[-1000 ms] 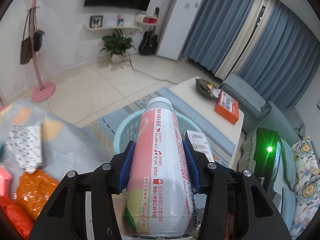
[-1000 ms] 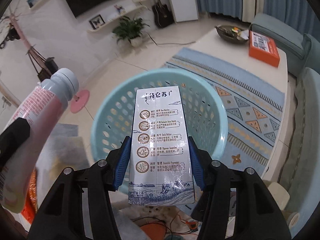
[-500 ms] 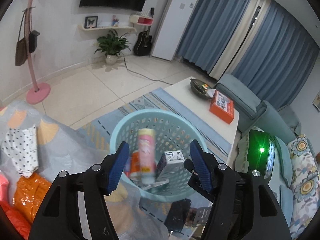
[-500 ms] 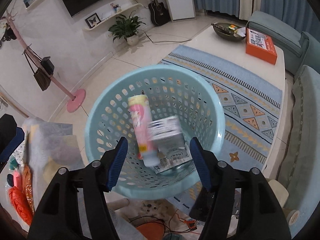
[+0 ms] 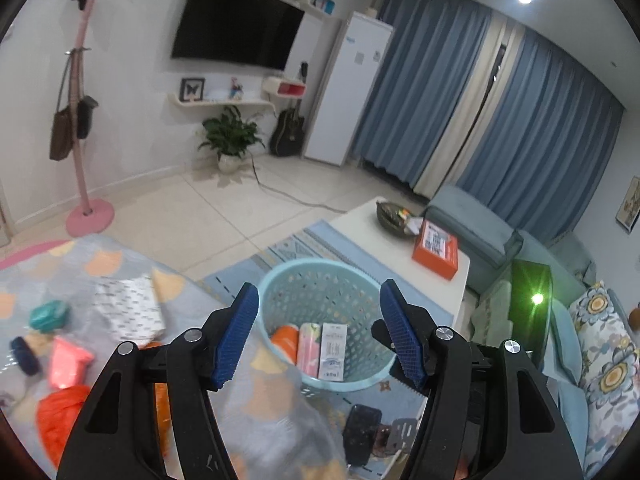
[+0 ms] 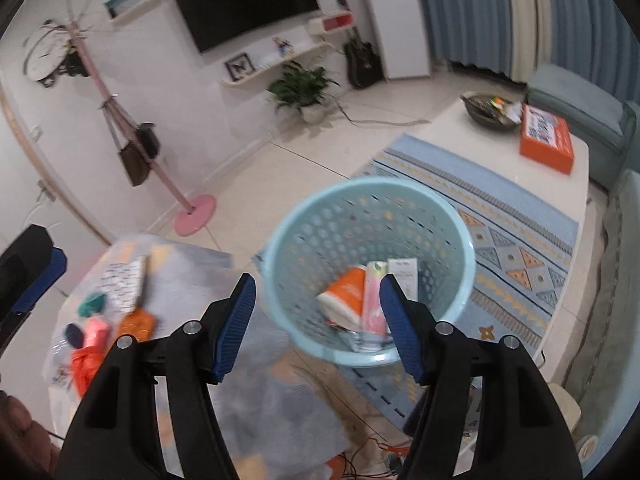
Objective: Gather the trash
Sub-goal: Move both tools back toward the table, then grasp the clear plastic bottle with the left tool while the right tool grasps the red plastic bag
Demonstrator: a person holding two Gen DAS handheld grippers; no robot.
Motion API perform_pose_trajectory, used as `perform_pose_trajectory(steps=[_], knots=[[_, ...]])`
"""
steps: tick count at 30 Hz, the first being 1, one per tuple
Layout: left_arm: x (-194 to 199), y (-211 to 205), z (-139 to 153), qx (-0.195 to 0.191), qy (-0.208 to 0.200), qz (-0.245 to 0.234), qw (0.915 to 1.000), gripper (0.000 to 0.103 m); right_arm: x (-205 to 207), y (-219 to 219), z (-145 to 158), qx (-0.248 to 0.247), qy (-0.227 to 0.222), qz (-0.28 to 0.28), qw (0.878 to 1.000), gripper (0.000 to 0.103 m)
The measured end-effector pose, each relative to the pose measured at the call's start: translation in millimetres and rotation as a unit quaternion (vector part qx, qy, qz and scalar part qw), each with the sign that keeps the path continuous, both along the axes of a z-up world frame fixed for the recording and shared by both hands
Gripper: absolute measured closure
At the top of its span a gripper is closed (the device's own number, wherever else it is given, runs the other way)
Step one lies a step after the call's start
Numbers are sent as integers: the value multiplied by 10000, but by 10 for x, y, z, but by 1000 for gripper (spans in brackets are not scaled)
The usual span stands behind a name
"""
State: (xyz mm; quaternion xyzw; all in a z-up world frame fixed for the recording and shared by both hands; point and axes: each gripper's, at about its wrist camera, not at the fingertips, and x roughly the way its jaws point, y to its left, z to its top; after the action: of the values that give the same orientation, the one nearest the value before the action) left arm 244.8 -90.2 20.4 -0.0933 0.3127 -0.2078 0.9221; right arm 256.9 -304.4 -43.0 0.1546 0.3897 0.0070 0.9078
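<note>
A pale blue perforated basket (image 5: 320, 276) is seen standing on a patterned rug (image 6: 516, 240) on the floor, just beside the edge of a cloth-covered surface (image 6: 192, 256); inside it a pink bottle (image 5: 308, 348), a white carton (image 5: 333, 350) and an orange packet (image 6: 346, 292) are laid side by side against the basket's near wall, the bottle between the other two. The left claw (image 5: 318, 340) is held above and short of the basket, angled downward, its blue pads set apart with nothing between them; the right claw (image 6: 318, 324) is likewise tilted down over the basket's near rim, its pads parted and nothing gripped. On the surface to the left, more litter is scattered: a dotted white wrapper (image 5: 130, 308), a teal piece (image 5: 50, 314), a pink piece (image 5: 68, 360), a dark blue piece (image 5: 24, 356) and crumpled orange plastic (image 5: 56, 416); these are blurred and their kind cannot be told. A low white table (image 6: 460, 136) bearing an orange box (image 6: 546, 142) and a dark bowl (image 6: 488, 110) is placed beyond the rug; a pink coat stand (image 5: 86, 128), a potted plant (image 5: 230, 140) and a guitar (image 5: 288, 132) are set along the far wall.
</note>
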Motion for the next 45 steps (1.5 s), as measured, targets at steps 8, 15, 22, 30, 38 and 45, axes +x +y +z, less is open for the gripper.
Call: perform_pose_trajectory(steps=[8, 15, 22, 30, 38, 45], knots=[[-442, 704, 280, -136, -345, 440, 9983, 41, -359, 585, 441, -107, -533, 638, 9965, 40], [-786, 1387, 390, -112, -592, 993, 9932, 34, -558, 1185, 559, -175, -750, 1228, 9894, 37], [-934, 2188, 201, -150, -328, 1635, 9859, 32, -619, 1828, 417, -280, -653, 1945, 9783, 36], [-798, 3012, -329, -132, 467, 2280, 9725, 30, -643, 2444, 43, -769, -556, 2359, 9671, 24], [-600, 3308, -697, -92, 906, 2380, 9670, 28, -641, 2751, -232, -1060, -452, 2623, 9581, 16], [-497, 3200, -809, 305, 1075, 2121, 9709, 26, -522, 2704, -429, -914, -177, 2602, 9610, 16]])
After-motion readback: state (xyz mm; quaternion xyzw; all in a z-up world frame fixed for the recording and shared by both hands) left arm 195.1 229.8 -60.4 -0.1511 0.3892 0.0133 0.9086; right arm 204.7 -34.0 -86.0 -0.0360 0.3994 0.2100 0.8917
